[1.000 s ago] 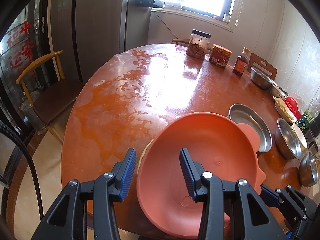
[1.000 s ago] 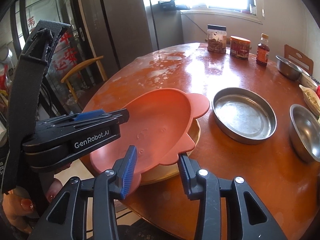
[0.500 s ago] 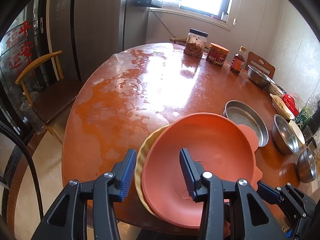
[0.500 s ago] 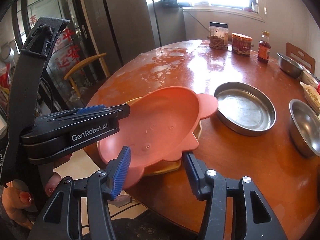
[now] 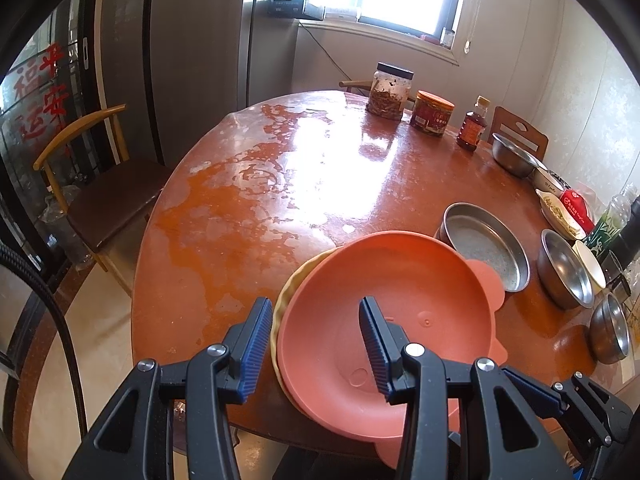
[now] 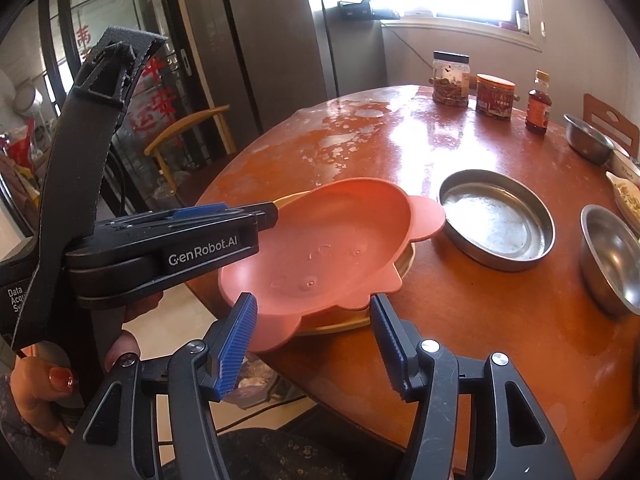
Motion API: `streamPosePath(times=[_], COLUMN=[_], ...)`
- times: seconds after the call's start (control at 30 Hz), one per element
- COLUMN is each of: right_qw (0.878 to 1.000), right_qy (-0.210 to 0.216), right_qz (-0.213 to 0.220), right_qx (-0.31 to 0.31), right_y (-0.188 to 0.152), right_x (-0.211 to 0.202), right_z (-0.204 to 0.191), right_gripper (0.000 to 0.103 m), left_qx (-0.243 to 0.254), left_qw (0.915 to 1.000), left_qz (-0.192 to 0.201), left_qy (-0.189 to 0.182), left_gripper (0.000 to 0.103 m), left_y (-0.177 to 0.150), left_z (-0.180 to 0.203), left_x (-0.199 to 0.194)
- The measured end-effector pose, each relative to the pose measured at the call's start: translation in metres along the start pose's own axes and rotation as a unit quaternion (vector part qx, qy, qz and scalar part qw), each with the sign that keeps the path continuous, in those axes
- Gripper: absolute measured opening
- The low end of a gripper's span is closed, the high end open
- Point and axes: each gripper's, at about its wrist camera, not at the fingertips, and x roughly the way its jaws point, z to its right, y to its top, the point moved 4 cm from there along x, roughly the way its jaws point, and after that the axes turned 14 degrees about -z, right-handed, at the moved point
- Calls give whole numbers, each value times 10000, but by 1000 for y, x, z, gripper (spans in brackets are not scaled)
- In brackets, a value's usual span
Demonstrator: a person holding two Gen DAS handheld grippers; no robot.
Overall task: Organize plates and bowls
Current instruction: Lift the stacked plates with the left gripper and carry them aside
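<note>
Salmon-pink, with moulded ears, the plate [image 5: 384, 320] lies low in the left wrist view, nested on the yellow plate [image 5: 288, 284] at the near edge of the table [image 5: 240, 220]. A second ago it stood higher and more tilted; it has since sunk and flattened onto the yellow one.

Your left gripper [image 5: 314, 302], lower centre of that view, straddles the pink plate's left rim. Its jaws are partly open, as they were a second ago, and neither pad visibly presses.

In the right wrist view your right gripper [image 6: 314, 298], at lower centre, has just been opening. The plate's near lobed edge lies between its pads, with a gap on each side, so you have let go.

That reads as one stack made.

To the right, in the left wrist view, the shallow steel pan [image 5: 484, 248] and the steel bowls [image 5: 564, 268] are separate, apparently still to be sorted.
</note>
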Motion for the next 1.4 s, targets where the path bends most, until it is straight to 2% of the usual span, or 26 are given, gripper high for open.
streamPosePath(times=[0.47, 0.97, 1.4], right_qw=[9994, 9932, 9864], right_qy=[-97, -337, -361], right_qz=[224, 723, 912], right_qx=[228, 848, 1320], right_y=[-11, -20, -31], right_x=[-26, -69, -87], right_z=[15, 64, 100], right_gripper=[61, 64, 64], left_qx=[145, 524, 836], left_qw=[9998, 9982, 9962], left_qz=[148, 286, 236], left_qy=[27, 102, 67], left_gripper=[45, 48, 51], left_y=[-6, -11, -9], left_z=[15, 54, 92], left_x=[-21, -44, -46])
